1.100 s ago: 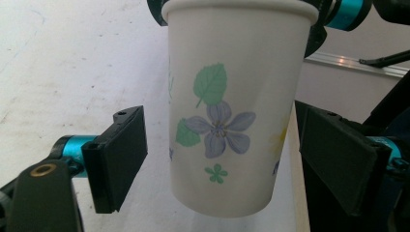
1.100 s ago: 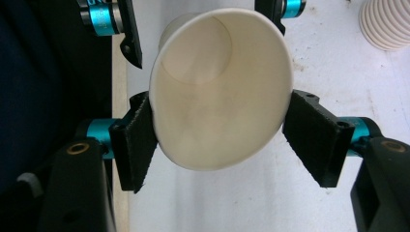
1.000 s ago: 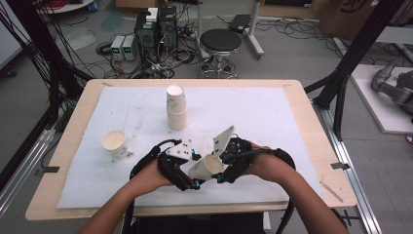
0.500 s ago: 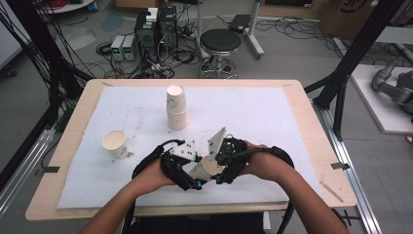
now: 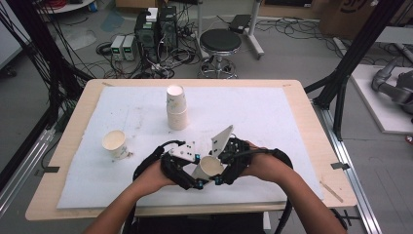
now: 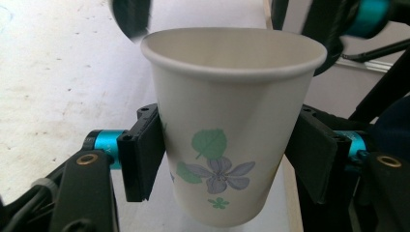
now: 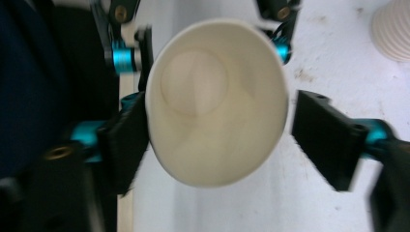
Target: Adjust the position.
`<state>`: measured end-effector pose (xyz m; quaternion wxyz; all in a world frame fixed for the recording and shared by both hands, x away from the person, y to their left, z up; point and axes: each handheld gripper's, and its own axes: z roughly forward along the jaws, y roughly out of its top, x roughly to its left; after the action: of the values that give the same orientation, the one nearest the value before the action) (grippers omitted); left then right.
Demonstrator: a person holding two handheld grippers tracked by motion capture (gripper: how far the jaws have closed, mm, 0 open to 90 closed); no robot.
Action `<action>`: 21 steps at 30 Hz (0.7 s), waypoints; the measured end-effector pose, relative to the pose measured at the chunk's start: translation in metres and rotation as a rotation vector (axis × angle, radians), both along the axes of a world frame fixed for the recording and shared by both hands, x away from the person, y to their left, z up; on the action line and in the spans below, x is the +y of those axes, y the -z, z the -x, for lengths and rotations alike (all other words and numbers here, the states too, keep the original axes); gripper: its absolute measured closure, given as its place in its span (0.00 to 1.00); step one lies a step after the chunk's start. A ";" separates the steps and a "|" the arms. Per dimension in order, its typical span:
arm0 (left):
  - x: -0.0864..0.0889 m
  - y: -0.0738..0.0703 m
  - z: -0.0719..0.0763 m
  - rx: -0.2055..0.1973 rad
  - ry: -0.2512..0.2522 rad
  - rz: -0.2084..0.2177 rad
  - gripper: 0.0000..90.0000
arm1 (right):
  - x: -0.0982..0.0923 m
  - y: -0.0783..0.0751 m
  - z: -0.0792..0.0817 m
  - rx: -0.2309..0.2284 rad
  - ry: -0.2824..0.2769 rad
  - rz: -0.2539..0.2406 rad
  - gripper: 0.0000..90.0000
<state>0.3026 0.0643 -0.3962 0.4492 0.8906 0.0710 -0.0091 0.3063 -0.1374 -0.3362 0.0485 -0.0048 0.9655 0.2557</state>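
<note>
A white paper cup (image 5: 210,166) with a leaf and flower print (image 6: 232,121) is held just above the front middle of the white mat, between both hands. My left gripper (image 5: 197,176) has just been closing, and its pads (image 6: 142,154) now press on the cup's two sides. In the right gripper view I look into the cup's mouth (image 7: 212,101). My right gripper (image 7: 222,140) has just been opening. Its left pad still lies against the rim, while the right pad (image 7: 329,137) stands clear of it. In the high view the right gripper (image 5: 223,170) sits close against the cup's right side.
A stack of upturned paper cups (image 5: 176,108) stands at the mat's middle back, its ribbed base (image 7: 394,29) also in the right gripper view. A single upright cup (image 5: 115,144) stands at the left. The white mat (image 5: 272,117) covers most of the wooden table (image 5: 311,126).
The left jaws have closed onto the cup and the right jaws have spread away from it. Both hands stayed in place.
</note>
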 end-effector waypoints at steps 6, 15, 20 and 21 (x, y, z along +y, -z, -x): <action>0.007 0.004 0.000 0.002 -0.046 0.049 0.35 | -0.023 -0.004 -0.002 0.038 0.053 -0.174 0.23; 0.026 0.014 -0.001 -0.006 -0.163 0.158 0.35 | -0.074 0.006 0.001 0.016 0.235 -0.438 0.23; 0.037 0.017 -0.003 -0.033 -0.222 0.214 0.35 | -0.098 0.022 0.005 -0.012 0.334 -0.513 0.23; 0.040 0.017 -0.003 -0.042 -0.238 0.234 0.35 | -0.103 0.025 0.007 -0.019 0.352 -0.531 0.23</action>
<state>0.3055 0.1038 -0.4134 0.5492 0.8175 0.1648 0.0546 0.2997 -0.2403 -0.3616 0.1007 0.1728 0.8506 0.4862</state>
